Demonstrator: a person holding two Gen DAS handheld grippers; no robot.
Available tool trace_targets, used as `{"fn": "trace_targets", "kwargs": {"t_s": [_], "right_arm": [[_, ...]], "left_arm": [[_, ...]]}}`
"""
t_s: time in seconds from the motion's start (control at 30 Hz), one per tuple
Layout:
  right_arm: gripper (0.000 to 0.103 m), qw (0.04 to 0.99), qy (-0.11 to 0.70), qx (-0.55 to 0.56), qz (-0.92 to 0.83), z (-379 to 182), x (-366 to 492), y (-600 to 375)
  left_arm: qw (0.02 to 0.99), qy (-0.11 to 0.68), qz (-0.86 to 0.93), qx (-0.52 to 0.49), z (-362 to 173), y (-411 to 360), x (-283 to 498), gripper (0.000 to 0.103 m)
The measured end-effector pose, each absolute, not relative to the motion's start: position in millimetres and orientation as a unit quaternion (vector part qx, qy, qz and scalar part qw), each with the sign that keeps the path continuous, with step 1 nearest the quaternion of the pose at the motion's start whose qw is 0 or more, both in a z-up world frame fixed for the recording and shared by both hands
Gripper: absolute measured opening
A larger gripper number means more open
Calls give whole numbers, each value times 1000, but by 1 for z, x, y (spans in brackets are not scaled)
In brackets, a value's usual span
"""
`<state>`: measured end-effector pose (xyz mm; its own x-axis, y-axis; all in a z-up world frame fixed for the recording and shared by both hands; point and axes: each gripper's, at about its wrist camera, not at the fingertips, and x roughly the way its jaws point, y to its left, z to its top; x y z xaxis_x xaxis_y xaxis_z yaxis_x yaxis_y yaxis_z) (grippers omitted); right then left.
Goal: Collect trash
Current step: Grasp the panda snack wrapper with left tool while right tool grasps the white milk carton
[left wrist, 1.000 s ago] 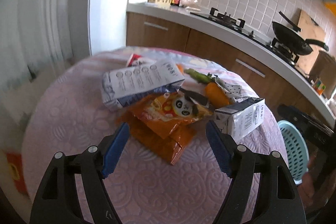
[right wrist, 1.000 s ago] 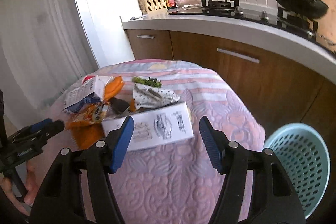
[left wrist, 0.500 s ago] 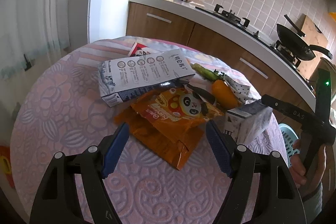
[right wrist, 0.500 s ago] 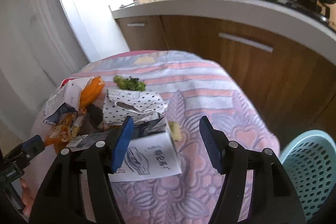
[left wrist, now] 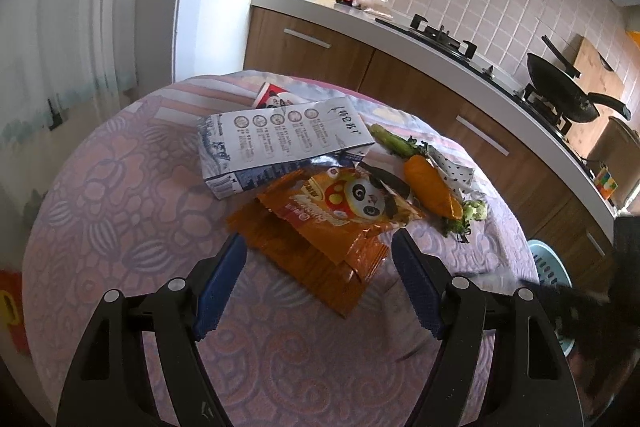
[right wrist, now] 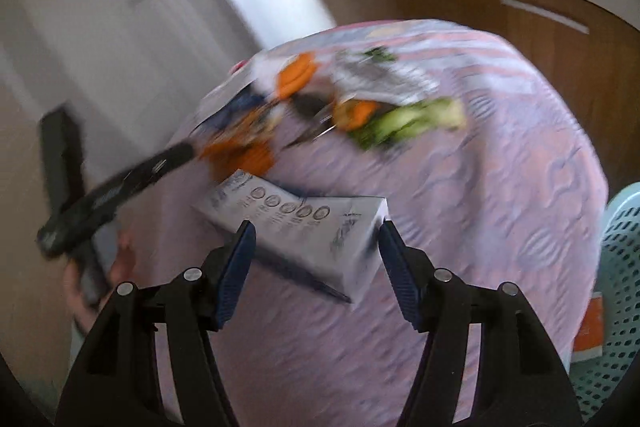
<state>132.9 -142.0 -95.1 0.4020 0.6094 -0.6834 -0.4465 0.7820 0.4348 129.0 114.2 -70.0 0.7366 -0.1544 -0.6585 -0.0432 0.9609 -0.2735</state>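
Note:
My right gripper (right wrist: 314, 259) is shut on a white milk carton (right wrist: 308, 227) and holds it above the round table (right wrist: 500, 155); this view is blurred. My left gripper (left wrist: 318, 279) is open and empty, just short of an orange panda snack bag (left wrist: 340, 211). Behind the bag lie a second white carton (left wrist: 280, 143), an orange wrapper (left wrist: 432, 189), green vegetable scraps (left wrist: 394, 143) and a dotted paper (left wrist: 456, 171). The light-blue basket (right wrist: 616, 287) stands on the floor at the table's right, also seen in the left wrist view (left wrist: 546, 263).
A pink patterned cloth (left wrist: 120, 211) covers the table. A kitchen counter (left wrist: 400, 27) with a stove and a black pan (left wrist: 560, 91) runs behind. The left gripper and hand show in the right wrist view (right wrist: 100, 203).
My right gripper has closed on the small white carton and lifted it off the table, swinging fast. My left gripper has edged closer to the orange snack bag.

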Motion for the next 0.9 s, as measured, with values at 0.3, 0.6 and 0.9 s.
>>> {"fn": "trace_targets", "kwargs": {"t_s": [0.3,0.6,0.9], "right_arm": [[60,849,435,59,295,-97,120,-152],[76,872,371,-8,318,-85,132,-133],[76,828,437,23,350,-111,150,-110]], "left_arm": [[896,390,-70,-199,-81,119,152,63],[879,414,-70,-226,-96,113,172,10],[898,376,-69,-216,-74,121,111,7]]}}
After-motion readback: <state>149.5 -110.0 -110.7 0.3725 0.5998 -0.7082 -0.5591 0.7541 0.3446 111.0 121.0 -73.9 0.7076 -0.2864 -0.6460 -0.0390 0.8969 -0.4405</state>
